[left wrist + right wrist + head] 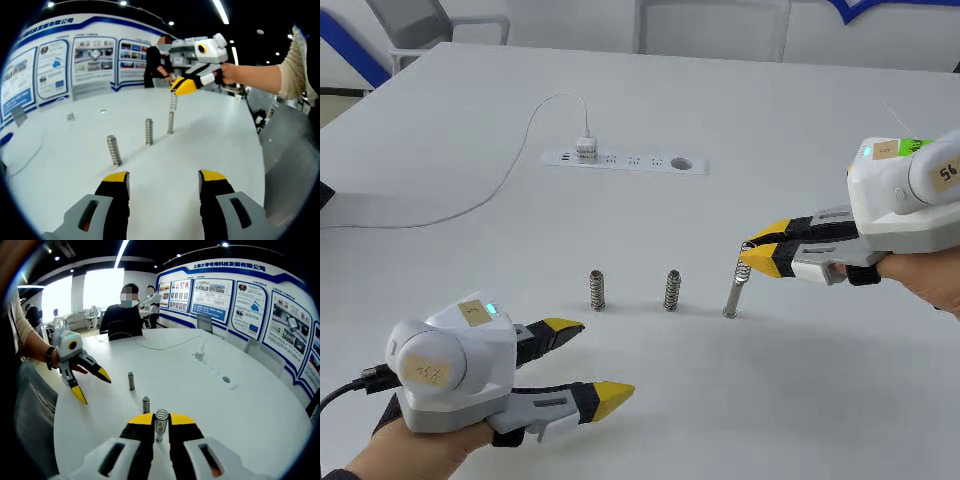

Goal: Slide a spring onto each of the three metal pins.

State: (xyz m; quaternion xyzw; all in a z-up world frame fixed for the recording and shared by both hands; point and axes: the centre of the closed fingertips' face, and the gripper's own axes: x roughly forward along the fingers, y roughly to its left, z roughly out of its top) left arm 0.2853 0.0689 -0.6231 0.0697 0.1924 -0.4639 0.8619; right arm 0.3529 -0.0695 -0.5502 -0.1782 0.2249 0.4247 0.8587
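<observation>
Three metal pins stand in a row on the white table (720, 130). The left pin (597, 289) and the middle pin (672, 290) each carry a spring. Over the top of the right pin (732, 300) sits a third spring (743, 268), and my right gripper (756, 258) is shut on that spring. The right gripper view has the spring (160, 422) between its yellow tips, with the two sprung pins (146, 404) (131, 380) beyond. My left gripper (585, 362) rests low at the front left, open and holding nothing; its view looks at the three pins (114, 150) (149, 131) (171, 122).
A white power strip (623, 160) with a plugged-in charger and its cable (510, 170) lies across the far middle of the table. Chairs (710, 25) stand at the far edge. People (122, 312) sit at the table's other end in the right gripper view.
</observation>
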